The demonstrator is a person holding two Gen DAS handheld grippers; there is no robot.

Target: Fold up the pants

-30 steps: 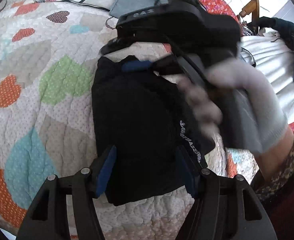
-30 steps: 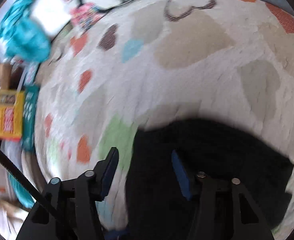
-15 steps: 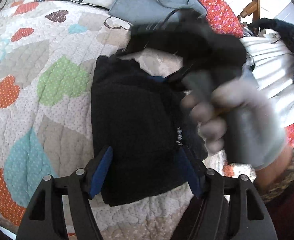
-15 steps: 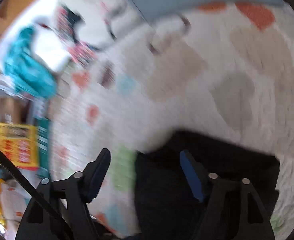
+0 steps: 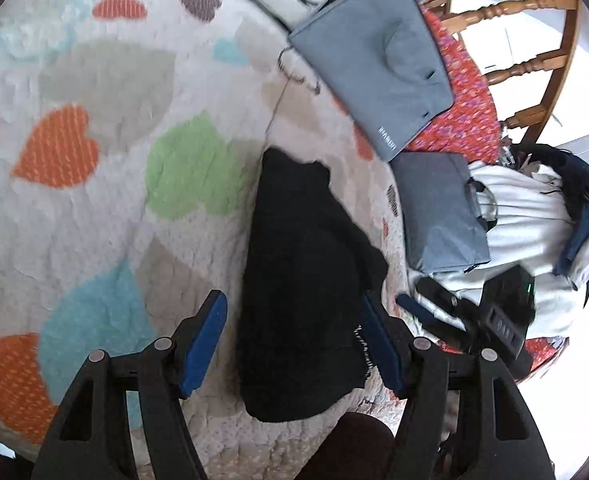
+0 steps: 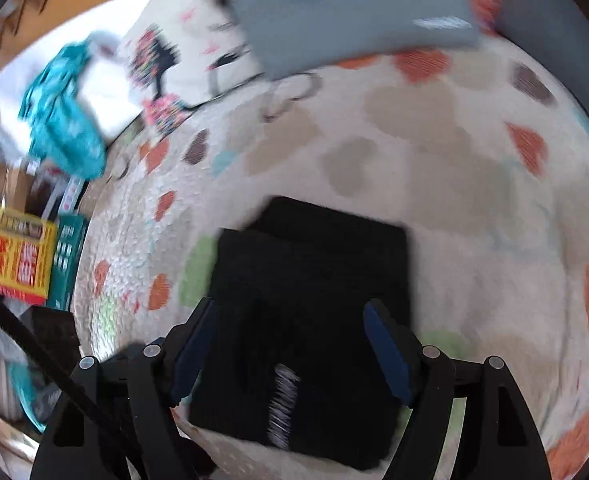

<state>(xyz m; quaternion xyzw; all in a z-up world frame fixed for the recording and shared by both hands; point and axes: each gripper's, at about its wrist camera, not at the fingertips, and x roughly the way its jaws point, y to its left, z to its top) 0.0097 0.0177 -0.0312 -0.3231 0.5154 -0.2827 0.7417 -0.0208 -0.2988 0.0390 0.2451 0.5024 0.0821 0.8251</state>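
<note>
The black pants point(image 5: 306, 280) lie folded into a compact rectangle on the heart-patterned quilt point(image 5: 106, 152), with white lettering near the front edge. They also show in the right wrist view point(image 6: 310, 320). My left gripper point(image 5: 294, 336) is open and empty, hovering above the near end of the pants. My right gripper point(image 6: 290, 344) is open and empty, above the pants. In the left wrist view the right gripper point(image 5: 474, 316) shows off to the right of the pants, over the bed's edge.
Two grey bags point(image 5: 374, 68) point(image 5: 442, 220) lie at the far right of the bed. A wooden chair point(image 5: 534, 52) with white and dark clothes point(image 5: 534, 220) stands beyond. Teal fabric point(image 6: 62, 120) and a yellow box point(image 6: 14, 256) sit left of the bed.
The right gripper and gloved hand have pulled back off the pants to the right. The left gripper has risen and tilted. The pants stay folded on the quilt.
</note>
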